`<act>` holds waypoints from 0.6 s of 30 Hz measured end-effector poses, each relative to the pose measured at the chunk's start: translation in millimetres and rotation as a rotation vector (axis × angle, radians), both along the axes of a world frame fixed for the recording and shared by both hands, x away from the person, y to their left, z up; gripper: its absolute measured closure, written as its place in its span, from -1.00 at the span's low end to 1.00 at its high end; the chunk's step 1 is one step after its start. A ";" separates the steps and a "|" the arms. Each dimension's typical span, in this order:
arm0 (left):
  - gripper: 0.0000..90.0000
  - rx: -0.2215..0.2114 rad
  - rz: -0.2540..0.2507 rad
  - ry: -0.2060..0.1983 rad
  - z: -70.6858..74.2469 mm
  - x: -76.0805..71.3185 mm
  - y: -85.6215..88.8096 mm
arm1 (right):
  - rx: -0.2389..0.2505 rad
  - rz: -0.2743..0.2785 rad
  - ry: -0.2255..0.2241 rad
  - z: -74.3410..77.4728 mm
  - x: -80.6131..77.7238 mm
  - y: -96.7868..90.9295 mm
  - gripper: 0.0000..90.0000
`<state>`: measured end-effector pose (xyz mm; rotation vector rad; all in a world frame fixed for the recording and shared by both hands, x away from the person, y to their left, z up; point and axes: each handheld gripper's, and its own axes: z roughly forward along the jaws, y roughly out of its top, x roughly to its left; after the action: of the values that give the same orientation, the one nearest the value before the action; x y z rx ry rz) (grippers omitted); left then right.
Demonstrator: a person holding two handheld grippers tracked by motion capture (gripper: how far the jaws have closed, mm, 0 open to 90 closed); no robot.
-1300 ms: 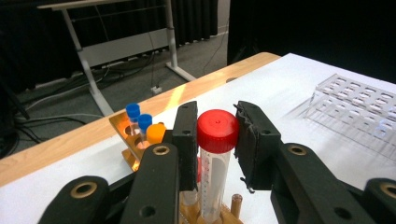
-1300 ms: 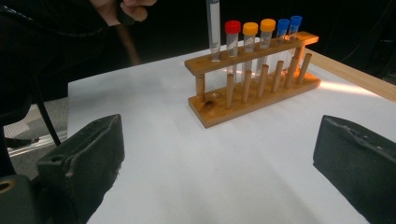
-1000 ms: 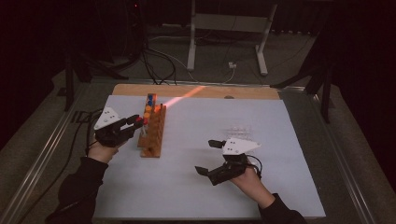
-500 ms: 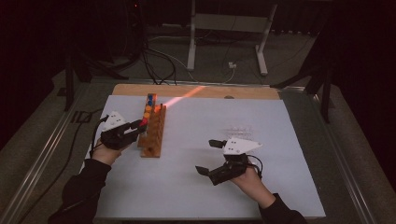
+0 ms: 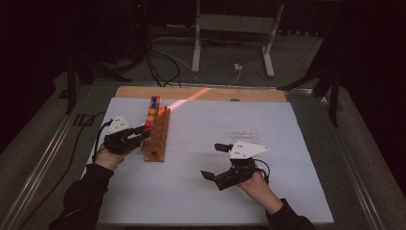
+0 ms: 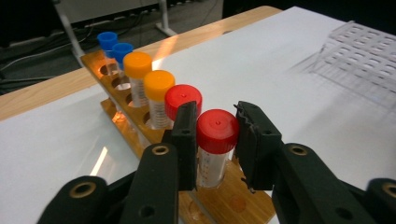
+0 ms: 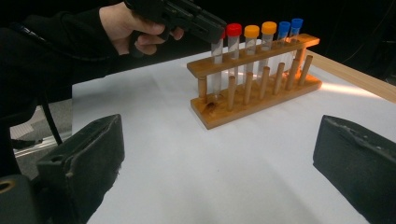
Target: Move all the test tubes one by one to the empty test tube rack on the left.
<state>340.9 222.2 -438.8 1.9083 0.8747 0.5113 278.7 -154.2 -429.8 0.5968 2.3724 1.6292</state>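
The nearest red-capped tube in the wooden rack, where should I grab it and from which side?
Grip the nearest red-capped tube by its cap, jaws level from the rack's open end side, as the left gripper brackets it. The cap stands clear above the rack; the neighbouring red tube sits close behind.

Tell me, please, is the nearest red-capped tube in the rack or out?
In: the tube stands upright in the rack, between the left tool's jaws.

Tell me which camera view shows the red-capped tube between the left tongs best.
The left gripper view: the red-capped tube stands close up between the left tongs, in the end hole of the wooden rack. In the right gripper view the tongs cover its cap, leaving the clear body. In the high view it is a tiny red dot.
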 end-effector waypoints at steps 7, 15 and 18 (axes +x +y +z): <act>-0.05 -0.028 -0.038 -0.002 11.2 -10.7 -4.9 | 0.002 -0.006 -0.002 0.9 0.2 -2.2 -0.96; -0.63 -0.061 -0.112 0.006 18.3 -26.8 -16.3 | 0.004 -0.011 -0.004 1.9 -0.4 -3.8 -0.96; -0.89 -0.098 -0.173 0.028 20.5 -32.8 -18.7 | 0.004 -0.014 0.000 1.2 0.3 -4.8 -0.96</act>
<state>308.2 203.5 -418.3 1.8849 0.7310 0.3322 279.0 -158.9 -428.7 0.6129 2.3597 1.6282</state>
